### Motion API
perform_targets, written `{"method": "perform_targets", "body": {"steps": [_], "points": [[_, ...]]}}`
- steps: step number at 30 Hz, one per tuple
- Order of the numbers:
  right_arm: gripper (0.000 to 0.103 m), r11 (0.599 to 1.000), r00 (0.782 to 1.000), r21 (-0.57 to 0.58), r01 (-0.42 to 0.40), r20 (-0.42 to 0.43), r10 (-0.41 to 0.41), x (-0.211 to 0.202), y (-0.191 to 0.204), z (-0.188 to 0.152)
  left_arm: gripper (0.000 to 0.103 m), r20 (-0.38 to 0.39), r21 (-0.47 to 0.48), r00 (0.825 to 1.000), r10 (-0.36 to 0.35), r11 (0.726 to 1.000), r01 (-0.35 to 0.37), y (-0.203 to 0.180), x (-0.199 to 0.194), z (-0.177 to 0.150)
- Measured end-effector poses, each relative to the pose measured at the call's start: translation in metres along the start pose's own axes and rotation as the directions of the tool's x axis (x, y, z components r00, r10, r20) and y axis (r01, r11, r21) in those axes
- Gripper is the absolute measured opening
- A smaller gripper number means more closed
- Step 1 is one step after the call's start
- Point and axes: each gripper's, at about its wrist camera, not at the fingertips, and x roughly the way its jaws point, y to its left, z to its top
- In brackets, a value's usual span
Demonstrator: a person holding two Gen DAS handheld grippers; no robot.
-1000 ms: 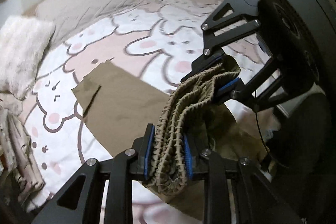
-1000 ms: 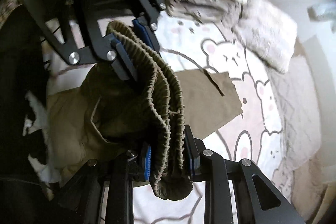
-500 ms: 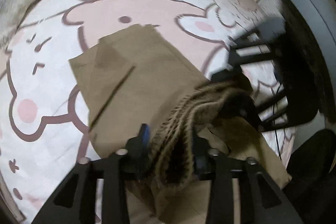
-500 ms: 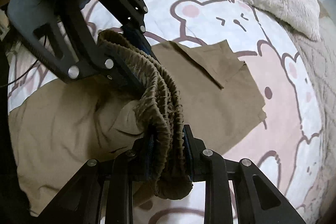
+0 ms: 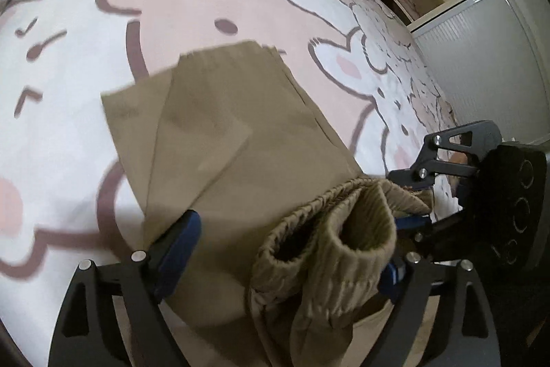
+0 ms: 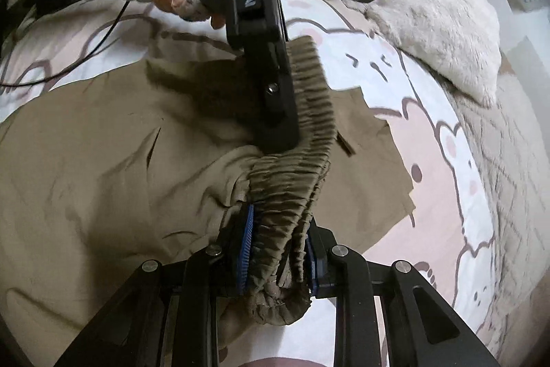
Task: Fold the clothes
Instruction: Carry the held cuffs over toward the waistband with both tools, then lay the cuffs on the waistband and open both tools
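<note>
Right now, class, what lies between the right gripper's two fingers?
The trousers' gathered waistband, bunched and pinched between the blue fingers of the right gripper. The right wrist view shows this best.

A bed carries everything, spread with a white and pink cartoon-animal sheet (image 5: 240,2). The khaki trousers (image 5: 220,140) lie flat on it through the middle of the left wrist view, their leg ends towards eleven o'clock and their gathered waistband bunched up at five o'clock. In the right wrist view a fluffy pale blanket (image 6: 443,33) lies on the sheet at two o'clock.
</note>
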Motion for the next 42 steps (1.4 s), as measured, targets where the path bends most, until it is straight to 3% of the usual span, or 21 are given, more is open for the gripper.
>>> {"method": "perform_targets", "body": {"steps": [3,6,9,11,14,16,19,21,24,26,27,29,31,32,34,37,40,42], "points": [[0.026,0.999,1.0,0.033,-0.005,0.008,0.005,0.004,-0.014,0.0,0.087,-0.007,-0.021,0.998,-0.069,0.997,0.069,0.005,-0.004,0.002],[0.026,1.0,1.0,0.027,-0.007,0.017,0.007,0.004,-0.015,-0.002,0.087,-0.01,0.049,0.986,-0.167,0.985,0.168,-0.006,-0.022,-0.014],[0.026,0.999,0.999,-0.013,0.031,0.025,-0.03,0.0,-0.005,-0.004,0.088,0.035,0.1,0.982,-0.187,0.978,0.183,-0.009,-0.047,-0.03],[0.026,0.993,0.995,-0.07,0.094,0.035,-0.092,-0.004,0.01,-0.004,0.088,0.112,0.054,0.978,-0.177,0.984,0.172,0.004,-0.066,-0.036],[0.026,0.941,0.964,-0.211,0.264,0.102,-0.247,-0.006,0.05,-0.01,0.088,0.217,-0.077,0.969,-0.122,0.987,0.142,0.033,-0.08,-0.034],[0.026,0.892,0.938,-0.293,0.345,0.141,-0.317,-0.001,0.074,-0.017,0.088,0.24,-0.17,0.963,-0.119,0.972,0.162,0.05,-0.077,-0.027],[0.026,0.818,0.906,-0.389,0.422,0.183,-0.381,0.005,0.101,-0.029,0.088,0.193,-0.18,0.967,-0.167,0.963,0.203,0.046,-0.055,-0.017],[0.026,0.809,0.901,-0.396,0.435,0.193,-0.389,0.005,0.105,-0.032,0.088,0.122,-0.158,0.975,-0.187,0.966,0.205,0.036,-0.033,-0.011],[0.026,0.824,0.903,-0.371,0.429,0.191,-0.384,0.004,0.101,-0.031,0.088,0.017,-0.129,0.987,-0.158,0.979,0.159,0.027,-0.002,-0.007],[0.026,0.832,0.906,-0.361,0.422,0.189,-0.378,0.003,0.098,-0.03,0.088,-0.003,-0.115,0.991,-0.135,0.984,0.134,0.026,0.008,-0.001],[0.026,0.833,0.907,-0.36,0.42,0.188,-0.376,0.003,0.097,-0.03,0.088,0.012,-0.109,0.993,-0.119,0.987,0.119,0.027,0.006,0.003],[0.026,0.835,0.909,-0.36,0.415,0.186,-0.372,0.004,0.096,-0.03,0.088,0.085,-0.103,0.996,0.001,0.995,0.008,0.032,-0.008,0.018],[0.026,0.843,0.914,-0.353,0.405,0.183,-0.363,0.004,0.093,-0.029,0.088,0.163,-0.154,0.975,0.152,0.98,-0.127,0.044,-0.028,0.032],[0.026,0.851,0.919,-0.347,0.394,0.178,-0.352,0.003,0.09,-0.028,0.088,0.2,-0.185,0.961,0.192,0.97,-0.156,0.049,-0.038,0.035],[0.026,0.884,0.936,-0.31,0.35,0.161,-0.314,0.0,0.078,-0.024,0.088,0.288,-0.25,0.929,0.231,0.955,-0.16,0.057,-0.062,0.036],[0.026,0.945,0.966,-0.211,0.251,0.124,-0.229,-0.005,0.047,-0.014,0.088,0.36,-0.294,0.911,0.2,0.951,-0.093,0.056,-0.086,0.022],[0.026,0.986,0.986,-0.081,0.144,0.091,-0.137,-0.006,0.006,0.0,0.088,0.385,-0.301,0.911,0.146,0.953,-0.025,0.047,-0.1,-0.005],[0.026,0.991,0.988,-0.035,0.128,0.094,-0.124,-0.007,-0.007,0.007,0.088,0.382,-0.285,0.917,0.119,0.958,-0.005,0.039,-0.102,-0.024]]}}
